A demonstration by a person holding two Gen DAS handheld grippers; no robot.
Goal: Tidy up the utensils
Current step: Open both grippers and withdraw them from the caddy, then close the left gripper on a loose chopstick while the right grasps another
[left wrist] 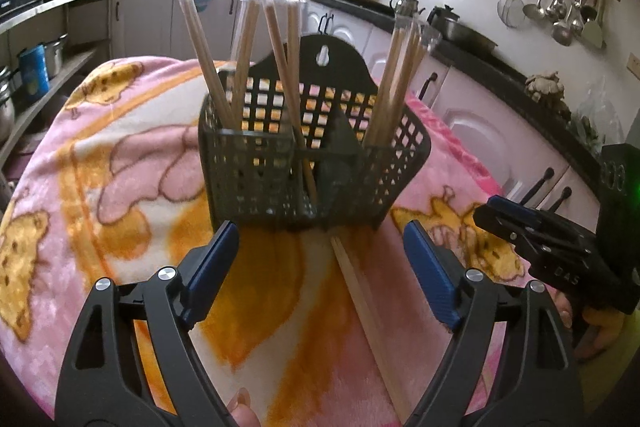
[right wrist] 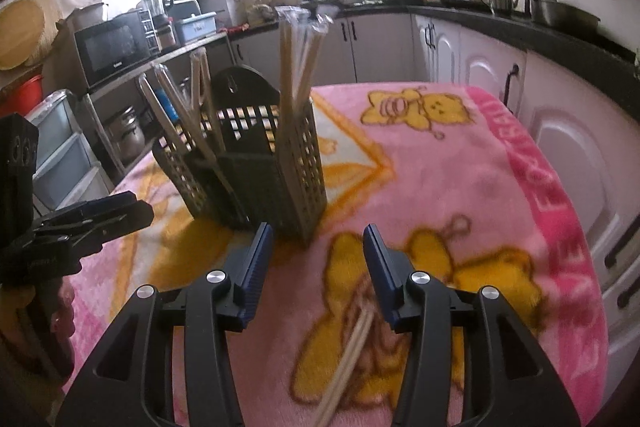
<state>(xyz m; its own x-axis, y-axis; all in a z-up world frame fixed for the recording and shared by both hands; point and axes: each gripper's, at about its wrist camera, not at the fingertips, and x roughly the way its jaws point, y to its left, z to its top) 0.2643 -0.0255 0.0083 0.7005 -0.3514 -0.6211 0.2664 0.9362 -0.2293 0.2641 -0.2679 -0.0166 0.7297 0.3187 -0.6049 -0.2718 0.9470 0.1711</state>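
Left wrist view shows my left gripper [left wrist: 320, 263] with its jaws spread wide and nothing between the blue pads [left wrist: 214, 259], only blanket. Just past the tips stands the black basket [left wrist: 256, 171], the holder with holes in its walls, and I think it sits in the middle so both hands can reach it. Wrapped chopsticks [left wrist: 280, 39] stand up in it, some leaning left in one part and a bunch leaning right in another, so much of the sorting looks done. One loose pair of chopsticks [left wrist: 360, 291] lies flat on the pink blanket [left wrist: 100, 155], starting at the foot of the basket and running back toward me, close to the right pad. In the right wrist view my right gripper [right wrist: 318, 259] has its jaws partly apart, narrower than the left, and it holds nothing too. The loose pair [right wrist: 352, 347] lies under it, a little blurry, between the two arms of the tool. I guess this pair is the next thing to pick up and stand in the basket. Both grippers tilt down toward the table, side by side, and each view shows the other one at its edge.
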